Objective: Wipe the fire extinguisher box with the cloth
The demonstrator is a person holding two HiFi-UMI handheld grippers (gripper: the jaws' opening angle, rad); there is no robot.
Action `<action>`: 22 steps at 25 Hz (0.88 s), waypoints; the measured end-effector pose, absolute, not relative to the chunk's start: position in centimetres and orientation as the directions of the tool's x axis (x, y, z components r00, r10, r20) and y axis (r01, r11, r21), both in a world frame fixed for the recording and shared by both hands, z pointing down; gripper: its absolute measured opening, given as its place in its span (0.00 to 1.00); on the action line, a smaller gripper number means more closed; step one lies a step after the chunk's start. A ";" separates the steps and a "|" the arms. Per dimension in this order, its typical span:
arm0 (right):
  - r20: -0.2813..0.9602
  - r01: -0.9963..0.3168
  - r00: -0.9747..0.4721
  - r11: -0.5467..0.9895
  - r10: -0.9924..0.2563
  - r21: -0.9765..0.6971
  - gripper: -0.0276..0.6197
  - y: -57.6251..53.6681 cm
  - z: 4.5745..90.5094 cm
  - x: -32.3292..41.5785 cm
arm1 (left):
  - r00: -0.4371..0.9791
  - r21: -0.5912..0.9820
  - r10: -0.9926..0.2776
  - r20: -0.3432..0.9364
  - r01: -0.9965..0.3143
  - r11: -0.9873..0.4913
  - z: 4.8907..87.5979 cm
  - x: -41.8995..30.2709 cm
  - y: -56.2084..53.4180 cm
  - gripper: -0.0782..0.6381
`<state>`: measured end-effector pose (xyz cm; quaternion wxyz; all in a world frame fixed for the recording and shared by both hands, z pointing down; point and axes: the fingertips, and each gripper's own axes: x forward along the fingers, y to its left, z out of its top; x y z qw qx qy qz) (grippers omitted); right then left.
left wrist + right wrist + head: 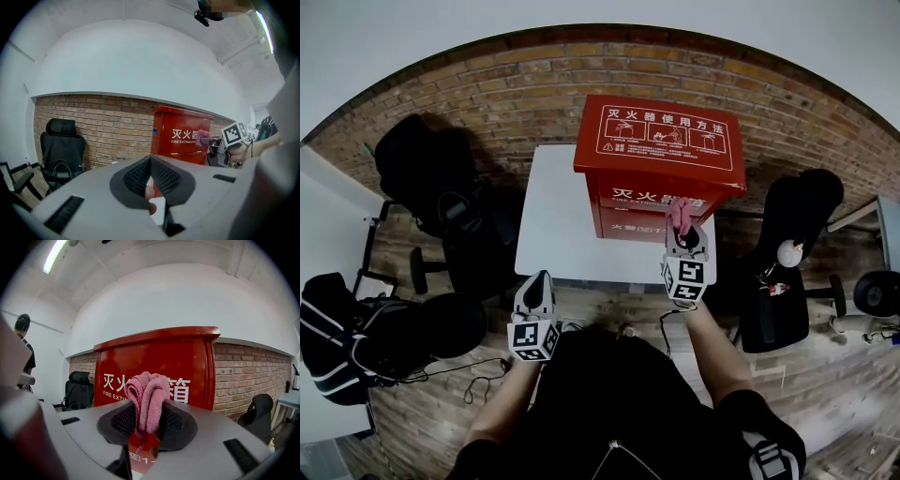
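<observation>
Office: brick wall [516,84], desk chairs [427,164].

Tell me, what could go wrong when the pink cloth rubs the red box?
The cloth is only a bunched fold pinched in the right gripper, so rubbing might tug it loose. Little cloth pokes past the jaws, so they might scrape the fire extinguisher box. The left gripper is apart from the box, so a hard push might slide it on the table.

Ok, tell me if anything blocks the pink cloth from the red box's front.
Nothing visible does. The right gripper holds the bunched pink cloth before the lettered front of the red metal fire extinguisher box.
</observation>
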<state>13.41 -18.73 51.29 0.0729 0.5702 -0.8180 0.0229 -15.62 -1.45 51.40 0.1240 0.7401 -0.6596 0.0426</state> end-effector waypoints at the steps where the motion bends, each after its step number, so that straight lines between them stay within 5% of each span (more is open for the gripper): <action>1: 0.145 -0.936 -0.340 0.350 -0.929 0.048 0.21 -18.8 51.2 13.1 | 0.130 0.127 -0.966 0.225 -0.986 -0.104 51.3 -16.0 -1.7 0.13; 22: 0.157 -0.932 -0.347 0.359 -0.925 0.056 0.21 -18.9 51.4 9.0 | 0.189 0.155 -0.954 0.232 -0.976 -0.156 51.6 -20.2 -3.6 0.13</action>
